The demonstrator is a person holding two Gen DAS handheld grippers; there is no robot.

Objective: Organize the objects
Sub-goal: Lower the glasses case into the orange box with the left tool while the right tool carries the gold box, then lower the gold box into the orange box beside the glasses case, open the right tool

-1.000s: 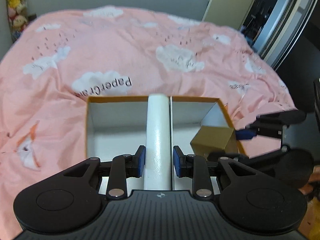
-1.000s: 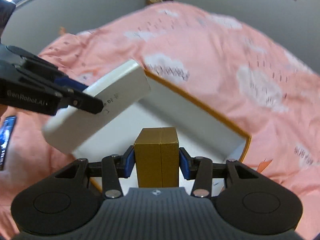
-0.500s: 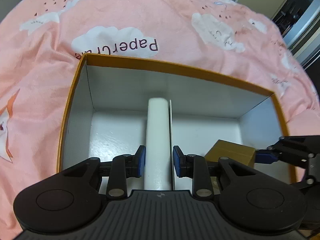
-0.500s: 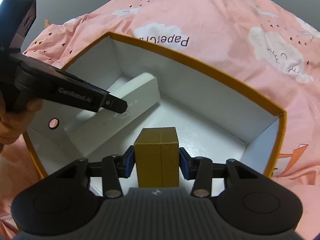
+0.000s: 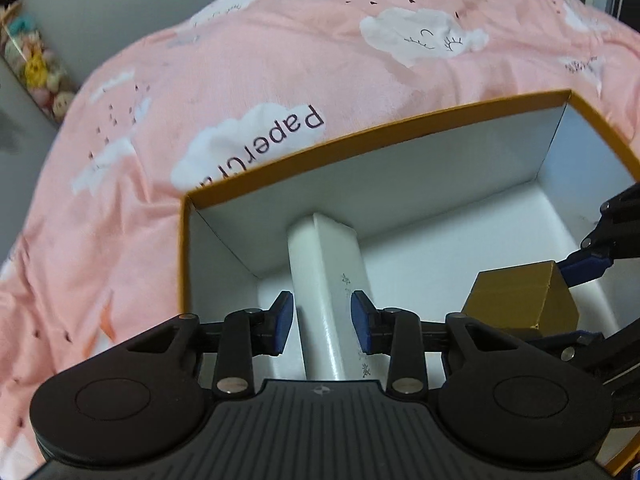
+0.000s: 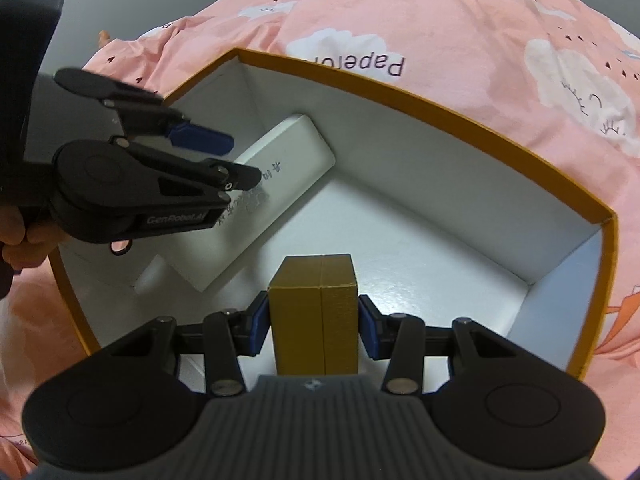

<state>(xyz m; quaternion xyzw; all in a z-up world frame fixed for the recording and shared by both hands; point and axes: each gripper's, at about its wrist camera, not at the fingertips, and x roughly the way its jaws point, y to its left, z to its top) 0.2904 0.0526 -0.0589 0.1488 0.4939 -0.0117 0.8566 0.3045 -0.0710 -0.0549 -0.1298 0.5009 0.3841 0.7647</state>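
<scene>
Both loads are down inside the orange-rimmed box (image 5: 400,120), which sits on a pink cloud-print duvet (image 5: 280,60), so the step in hand looks like the release: setting things into the box and letting go.

The left gripper (image 5: 322,326) is opening at this moment. The long white carton (image 5: 328,280) lies between its blue pads (image 5: 282,322), and a sliver of gap shows on either side, so the pads seem to be off it already. In the right wrist view the carton lies on the box floor, slanting toward the far left corner (image 6: 280,184), with the left gripper (image 6: 224,164) angled down over its near end and a person's hand (image 6: 16,236) on the handle at the frame edge.

The right gripper (image 6: 314,330) holds a gold box (image 6: 314,312) upright, pads closed against its two side faces (a middling spread, set by the box's width). The gold box stands low in the open middle of the container; whether its base touches the floor I cannot tell, since the gripper body hides it. It sits near the white carton but apart from it.

Next, I judge, the left gripper needs to spread a little more and lift straight back without dragging the carton; the right must settle the gold box flat before it lets go, or it could tip
</scene>
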